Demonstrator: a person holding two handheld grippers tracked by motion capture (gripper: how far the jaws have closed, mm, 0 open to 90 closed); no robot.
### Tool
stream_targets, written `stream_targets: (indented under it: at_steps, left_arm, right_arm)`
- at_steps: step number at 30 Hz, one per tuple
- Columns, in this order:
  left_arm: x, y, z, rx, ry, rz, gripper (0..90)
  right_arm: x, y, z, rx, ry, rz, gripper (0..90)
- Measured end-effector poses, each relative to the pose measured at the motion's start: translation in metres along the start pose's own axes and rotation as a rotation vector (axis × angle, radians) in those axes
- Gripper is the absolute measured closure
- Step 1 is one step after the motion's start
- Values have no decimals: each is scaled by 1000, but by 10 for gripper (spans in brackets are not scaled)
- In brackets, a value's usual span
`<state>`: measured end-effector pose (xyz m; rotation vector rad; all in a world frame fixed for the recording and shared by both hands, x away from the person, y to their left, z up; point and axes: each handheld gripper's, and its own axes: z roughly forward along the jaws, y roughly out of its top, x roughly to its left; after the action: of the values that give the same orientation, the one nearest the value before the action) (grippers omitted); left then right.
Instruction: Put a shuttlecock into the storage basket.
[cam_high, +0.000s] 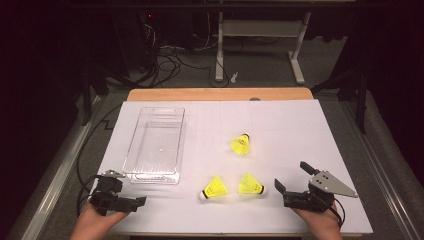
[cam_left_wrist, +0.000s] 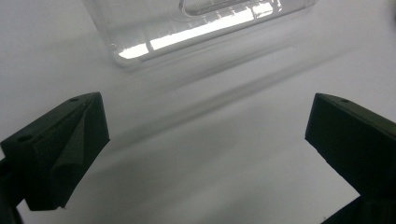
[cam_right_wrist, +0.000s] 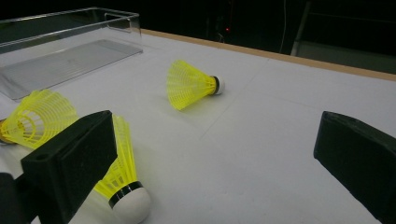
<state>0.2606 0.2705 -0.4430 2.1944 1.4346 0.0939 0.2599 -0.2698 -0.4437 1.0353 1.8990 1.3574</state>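
Shuttlecocks, three yellow ones, lie on the white table: nearest shuttlecock (cam_high: 251, 185) by the near edge, just beside the right gripper (cam_high: 289, 176), whose jaws are spread and empty; a second (cam_high: 214, 188) close left of it; a third (cam_high: 241, 144) mid-table. Left gripper (cam_high: 134, 201), jaws released, sits at the near-left corner before the clear tray (cam_high: 131, 150). No legible writing anywhere.

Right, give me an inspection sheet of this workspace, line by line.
Surface: white sheet over a wooden table.
Job's things: three yellow shuttlecocks lying apart, far, near-left, near-right; clear plastic bin, nothing inside.
Clutter: nothing seen.
Grippers: left gripper open near the bin's near end; right gripper open beside the near-right shuttlecock; both hold nothing.
Cables: one trails from each gripper; a tangle on the floor.
Surroundings: dark room, white desk frame behind.
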Motion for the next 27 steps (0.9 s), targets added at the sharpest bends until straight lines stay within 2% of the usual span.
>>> stream_targets:
  at_steps: [3, 8, 14, 22, 27]
  left_arm:
    - [0, 2, -1, 18, 8, 8, 8]
    - [3, 4, -1, 55, -6, 4, 8]
    - [1, 7, -2, 87, 1, 16, 8]
    - [3, 10, -4, 118, -13, 6, 8]
    - [2, 13, -6, 150, -12, 12, 8]
  right_arm:
    - [-1, 1, 1, 5, 5, 16, 2]
    - [-3, 4, 3, 13, -6, -7, 2]
    - [-1, -4, 6, 21, -9, -2, 2]
    - [11, -10, 8, 30, 8, -64, 2]
    - [13, -12, 6, 28, 14, -67, 2]
